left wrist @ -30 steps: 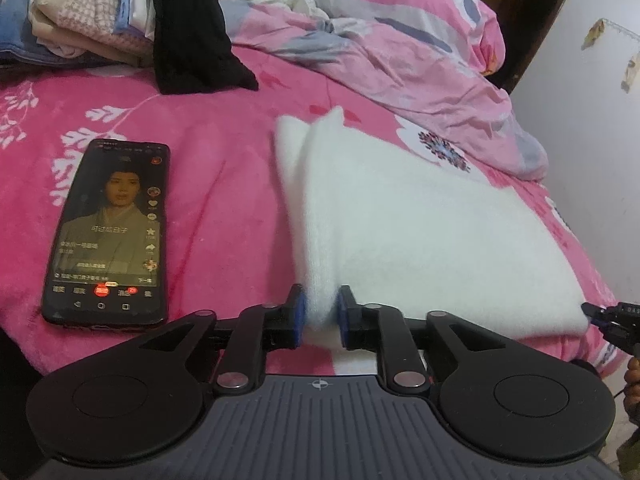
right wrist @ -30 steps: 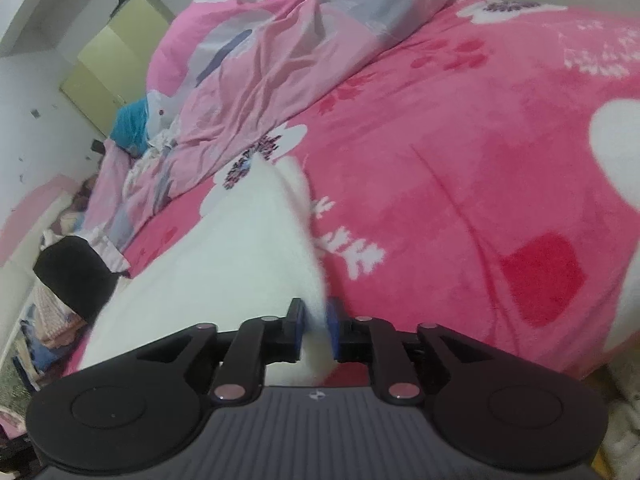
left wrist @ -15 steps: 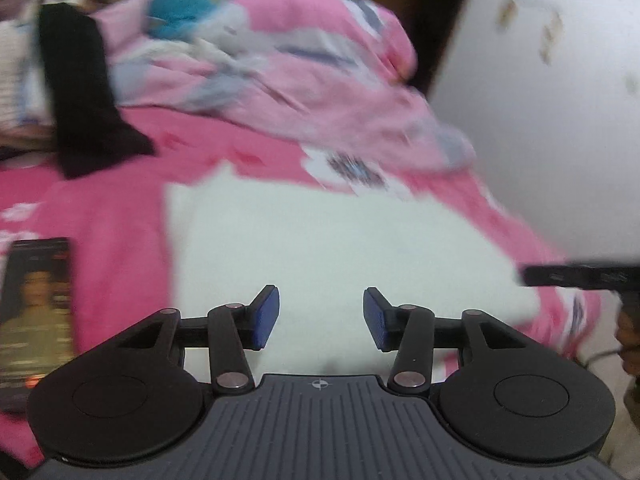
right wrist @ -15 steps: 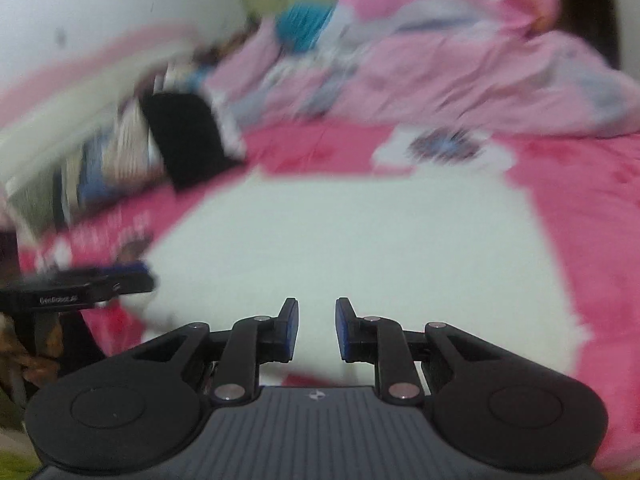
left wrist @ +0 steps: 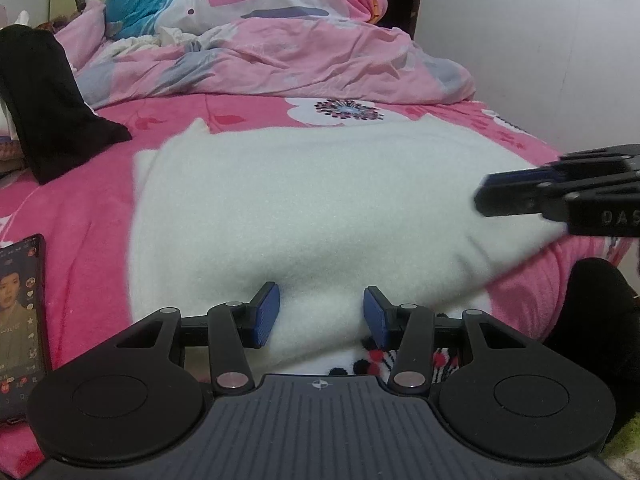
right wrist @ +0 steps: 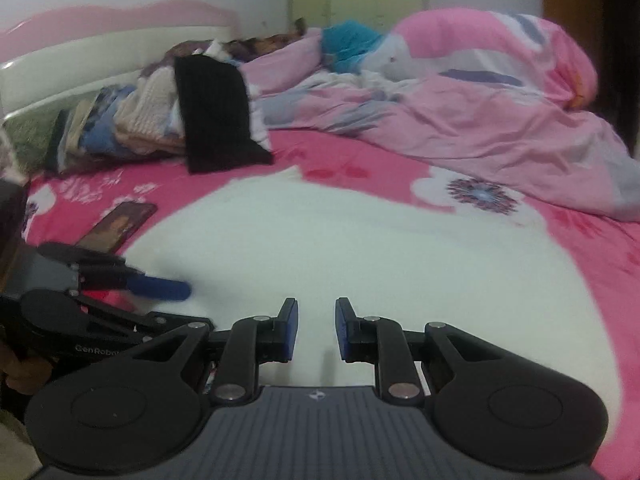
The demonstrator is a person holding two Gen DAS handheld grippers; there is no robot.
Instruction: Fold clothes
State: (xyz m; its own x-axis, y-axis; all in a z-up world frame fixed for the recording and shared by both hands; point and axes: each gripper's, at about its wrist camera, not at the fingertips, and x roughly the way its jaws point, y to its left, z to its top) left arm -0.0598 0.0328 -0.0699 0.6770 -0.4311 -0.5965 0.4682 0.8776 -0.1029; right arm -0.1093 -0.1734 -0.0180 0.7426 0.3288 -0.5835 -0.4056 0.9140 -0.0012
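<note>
A white fleece garment [left wrist: 320, 200] lies folded flat on the pink bed cover [left wrist: 80, 208]. My left gripper [left wrist: 320, 316] hovers at its near edge, open, the cloth below the pads and not pinched. In the right wrist view the same garment [right wrist: 360, 248] fills the middle, and my right gripper [right wrist: 316, 328] stands over its near edge, open by a narrow gap with nothing gripped. Each gripper shows in the other's view: the right gripper [left wrist: 486, 196] pokes in over the garment's right corner, the left gripper [right wrist: 176, 290] at its left corner.
A phone [left wrist: 20, 320] with a lit screen lies on the cover left of the garment. A black garment [right wrist: 216, 116] hangs off a pile of folded clothes [right wrist: 120, 120] by the headboard. A crumpled pink duvet [left wrist: 280, 40] is heaped behind. A wall [left wrist: 560, 60] bounds the right side.
Both grippers were shut on the garment's edge and have let go. Both rolled to level, the right one swinging round the garment. The cloth now lies flat.
</note>
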